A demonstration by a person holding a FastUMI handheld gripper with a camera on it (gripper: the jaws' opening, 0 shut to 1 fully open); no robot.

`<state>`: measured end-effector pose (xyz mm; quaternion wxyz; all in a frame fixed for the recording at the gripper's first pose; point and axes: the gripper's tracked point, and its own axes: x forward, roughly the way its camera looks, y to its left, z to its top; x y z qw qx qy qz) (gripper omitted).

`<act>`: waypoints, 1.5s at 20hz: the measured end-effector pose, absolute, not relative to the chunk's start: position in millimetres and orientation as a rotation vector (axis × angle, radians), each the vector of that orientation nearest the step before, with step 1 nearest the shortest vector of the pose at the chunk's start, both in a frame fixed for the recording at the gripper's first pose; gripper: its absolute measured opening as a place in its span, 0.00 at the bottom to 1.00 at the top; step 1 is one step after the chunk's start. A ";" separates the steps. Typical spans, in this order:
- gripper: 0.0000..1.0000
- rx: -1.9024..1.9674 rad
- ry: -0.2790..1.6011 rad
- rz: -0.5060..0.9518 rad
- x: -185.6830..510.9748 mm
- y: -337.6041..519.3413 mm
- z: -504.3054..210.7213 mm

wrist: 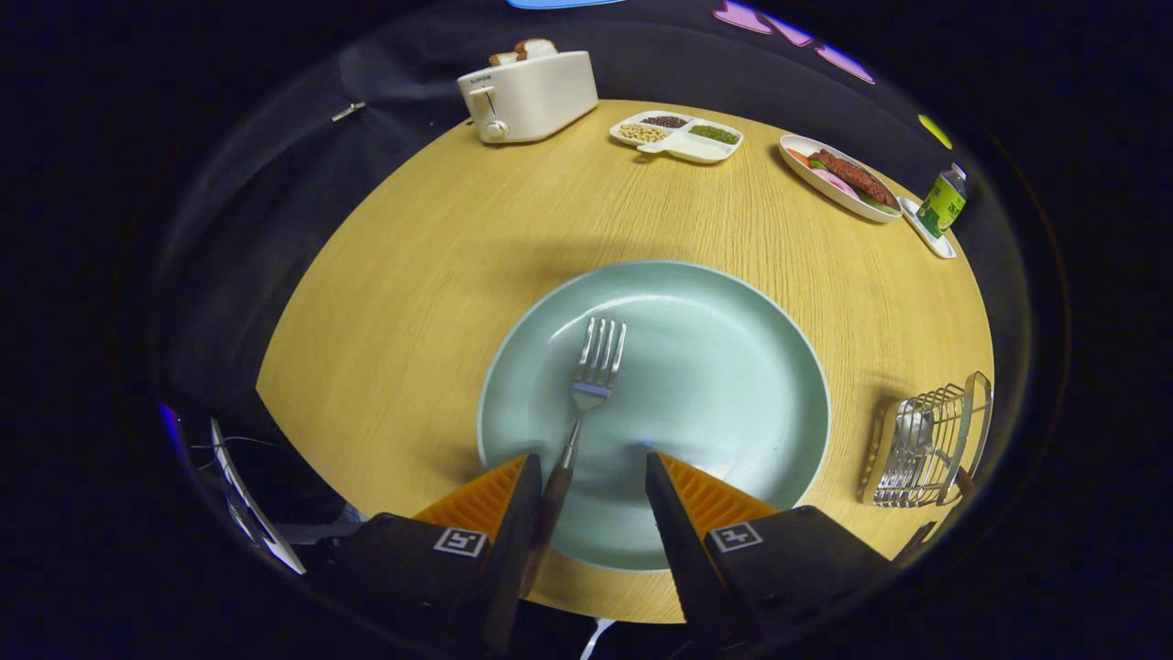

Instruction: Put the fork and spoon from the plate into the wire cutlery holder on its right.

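Observation:
A metal fork (591, 380) with a dark handle lies on the pale green plate (733, 367), tines pointing away from me. Its handle runs back along the inner side of the left finger. My gripper (591, 467) hovers open over the plate's near rim, and the fork handle sits in the gap, close to the left finger, not pinched. To the right of the plate stands the wire cutlery holder (930, 449), and a spoon (912, 429) shows inside it.
The round wooden table (440, 275) carries a white toaster (527, 96) with bread at the back, a divided dish of beans (678, 136), a plate of food (843, 176) and a green can (944, 202) at the back right.

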<state>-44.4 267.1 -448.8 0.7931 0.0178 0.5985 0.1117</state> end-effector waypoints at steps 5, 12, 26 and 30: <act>0.37 -0.006 1.300 0.249 -46.9 263.6 -459.4; 0.12 -0.088 1.270 0.320 -43.6 265.0 -460.3; 0.09 -0.008 1.190 0.458 -62.2 161.7 -324.6; 0.09 -0.029 1.234 0.401 -68.7 89.7 -295.7</act>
